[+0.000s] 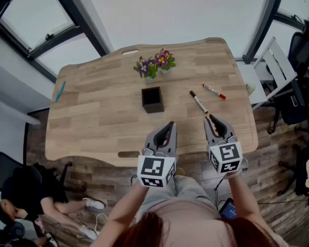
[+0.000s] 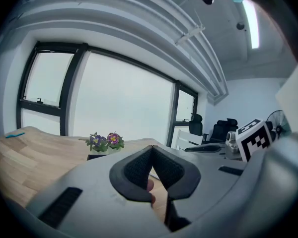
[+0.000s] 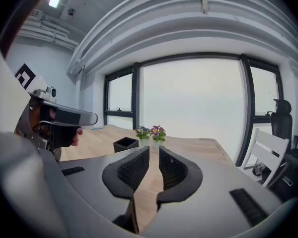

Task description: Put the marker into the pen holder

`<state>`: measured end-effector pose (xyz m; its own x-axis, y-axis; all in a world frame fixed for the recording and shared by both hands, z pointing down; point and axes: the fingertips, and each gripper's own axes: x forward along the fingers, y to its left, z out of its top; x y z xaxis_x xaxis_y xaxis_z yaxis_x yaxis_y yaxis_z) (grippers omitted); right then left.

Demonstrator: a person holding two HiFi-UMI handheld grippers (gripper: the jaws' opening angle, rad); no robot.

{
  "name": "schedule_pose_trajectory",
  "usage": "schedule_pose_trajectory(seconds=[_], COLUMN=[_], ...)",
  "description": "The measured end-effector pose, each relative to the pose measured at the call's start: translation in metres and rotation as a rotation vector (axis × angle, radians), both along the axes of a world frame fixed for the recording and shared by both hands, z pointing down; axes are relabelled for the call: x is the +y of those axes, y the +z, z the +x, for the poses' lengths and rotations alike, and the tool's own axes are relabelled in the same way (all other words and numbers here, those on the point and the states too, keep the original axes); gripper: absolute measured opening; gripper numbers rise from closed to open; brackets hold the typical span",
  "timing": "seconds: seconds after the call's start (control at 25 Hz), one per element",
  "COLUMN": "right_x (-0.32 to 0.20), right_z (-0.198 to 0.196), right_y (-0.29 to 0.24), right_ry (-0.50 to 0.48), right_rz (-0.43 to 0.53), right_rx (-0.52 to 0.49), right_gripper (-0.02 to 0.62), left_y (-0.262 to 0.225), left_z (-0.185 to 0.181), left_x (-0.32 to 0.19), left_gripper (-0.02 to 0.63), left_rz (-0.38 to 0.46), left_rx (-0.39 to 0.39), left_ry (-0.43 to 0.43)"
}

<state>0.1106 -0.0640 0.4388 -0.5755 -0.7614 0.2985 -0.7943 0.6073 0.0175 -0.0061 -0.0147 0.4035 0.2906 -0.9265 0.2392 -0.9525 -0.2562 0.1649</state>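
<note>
Hovering over the bench's (image 1: 103, 118) near edge, the left hand-held gripper (image 1: 171, 125) is closed on nothing; the right hand-held gripper (image 1: 215, 121) is narrowly parted and empty. At three o'clock from the pen holder (image 1: 152, 99) lie a black-capped marker (image 1: 198, 102) and a red-capped marker (image 1: 214, 91). Pickup has not begun; the next move likely calls for wider jaws reaching toward twelve o'clock.

2 grippers are counted: 1 left gripper (image 1: 170, 124) and 1 right gripper (image 1: 211, 118). 2 markers are seen on 1 wooden table (image 1: 92, 117): 1 black-capped marker (image 1: 198, 102) and 1 red-capped marker (image 1: 214, 91). 1 black pen holder (image 1: 152, 99) is counted. 2 small flowering plants (image 1: 154, 64) are seen side by side. 1 blue pen-like item (image 1: 59, 91) is noted at the table's left edge. 1 white chair (image 1: 278, 68) is made out at the right.
</note>
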Motion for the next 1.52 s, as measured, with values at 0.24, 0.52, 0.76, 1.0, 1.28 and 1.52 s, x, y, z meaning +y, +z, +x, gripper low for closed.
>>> schedule_pose_trajectory(seconds=[0.24,0.52,0.76,1.0,1.28,1.52], right_x=[-0.02,-0.039,-0.057,-0.071,-0.081,-0.087], right_z=[0.0,-0.001,0.004,0.01,0.014,0.017], right_y=[0.029,0.063,0.092,0.121,0.153,0.178], right_ry=[0.021,0.046,0.083,0.092,0.092,0.082], right_rz=[-0.042,-0.094,-0.128,-0.18,-0.238,-0.298], right_rx=[0.052,0.107,0.149,0.193,0.228,0.261], right_gripper=[0.038,0.057,0.075,0.078,0.08,0.083], left_y=[0.017,0.039,0.057,0.076,0.093,0.113], left_z=[-0.004,-0.008,-0.005,0.002,0.008,0.009], left_x=[-0.021,-0.046,-0.065,-0.079,-0.093,-0.102], left_gripper=[0.002,0.002,0.002,0.002,0.002,0.002], left_rz=[-0.024,-0.052,-0.082,-0.104,-0.136,-0.17], left_rx=[0.01,0.0,0.0,-0.007,0.001,-0.01], left_ry=[0.028,0.076,0.116,0.149,0.175,0.183])
